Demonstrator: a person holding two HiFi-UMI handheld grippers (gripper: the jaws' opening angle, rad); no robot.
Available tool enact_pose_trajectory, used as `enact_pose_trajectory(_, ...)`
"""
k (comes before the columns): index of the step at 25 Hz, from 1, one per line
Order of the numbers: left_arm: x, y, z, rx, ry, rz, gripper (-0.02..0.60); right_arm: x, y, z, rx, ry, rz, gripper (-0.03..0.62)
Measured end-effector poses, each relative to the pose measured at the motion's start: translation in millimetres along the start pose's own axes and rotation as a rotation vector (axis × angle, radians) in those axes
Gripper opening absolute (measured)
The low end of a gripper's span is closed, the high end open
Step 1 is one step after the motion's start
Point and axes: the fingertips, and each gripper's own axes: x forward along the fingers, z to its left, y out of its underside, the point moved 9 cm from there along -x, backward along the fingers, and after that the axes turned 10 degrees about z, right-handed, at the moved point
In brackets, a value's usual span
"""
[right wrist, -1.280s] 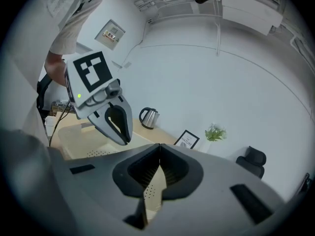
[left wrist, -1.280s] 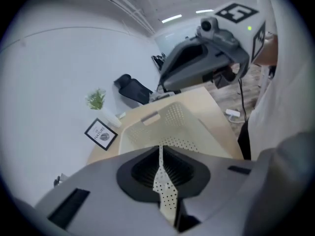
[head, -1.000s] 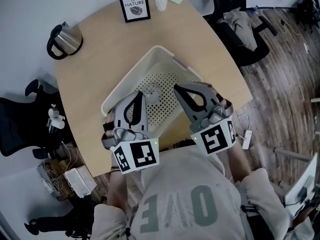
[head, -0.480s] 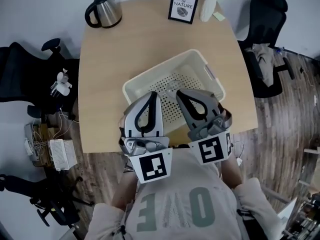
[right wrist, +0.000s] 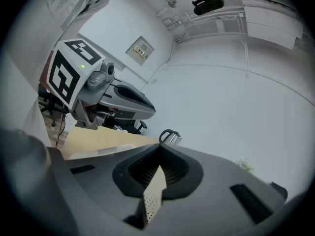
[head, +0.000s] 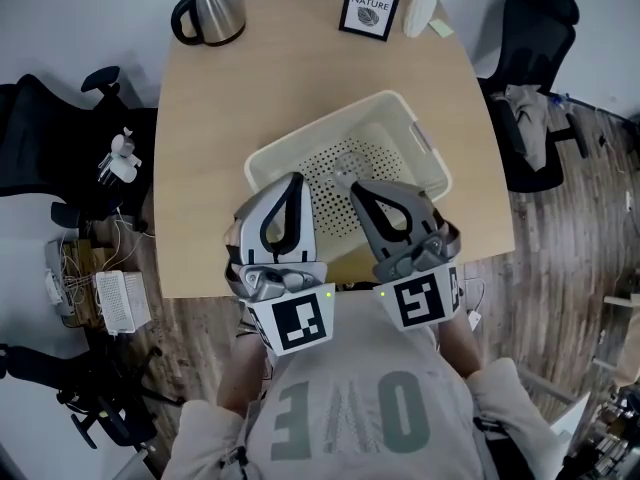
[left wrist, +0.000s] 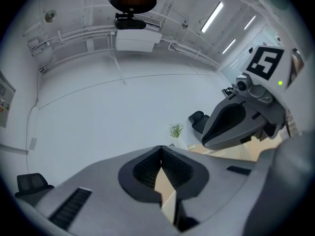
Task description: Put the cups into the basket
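Note:
A white perforated basket (head: 404, 107) stands on the round wooden table (head: 230, 98). On its floor lies something clear (head: 345, 160), seemingly a glass cup; its shape is hard to make out. My left gripper (head: 291, 177) is shut and empty, raised over the basket's near left corner. My right gripper (head: 353, 184) is also shut and empty, over the near side of the basket. In the left gripper view the jaws (left wrist: 161, 149) meet at the tip with nothing between them. The right gripper view shows the same (right wrist: 160, 149). Both point up toward the far wall.
A steel kettle (head: 210, 10), a framed picture (head: 372, 6) and a white vase with a plant (head: 425, 3) stand along the table's far edge. Black office chairs (head: 530, 48) flank the table. Cables and boxes lie on the floor at the left (head: 110, 298).
The head camera has swung, so the table and basket sit differently in view. Both grippers stay shut, side by side; the left one has edged a little to the left.

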Motion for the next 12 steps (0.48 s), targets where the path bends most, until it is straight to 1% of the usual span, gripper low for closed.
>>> enact_pose_trajectory(5,3.2,-0.9,1.3,0.042,0.02,0.024,0.009,-3.0,2.6,-1.5,0.017,0.016,0.008,-0.002)
enact_pose_trajectory(8,4.2,2.3,-4.4,0.038,0.031,0.004,0.009,-3.7,4.0,-2.6,0.023,0.023,0.012,-0.002)
enact_pose_trajectory(12,4.6,3.3,-8.0,0.036,0.047,0.009,0.009,-4.5,3.7,-4.8,0.025,0.034,0.008,-0.002)
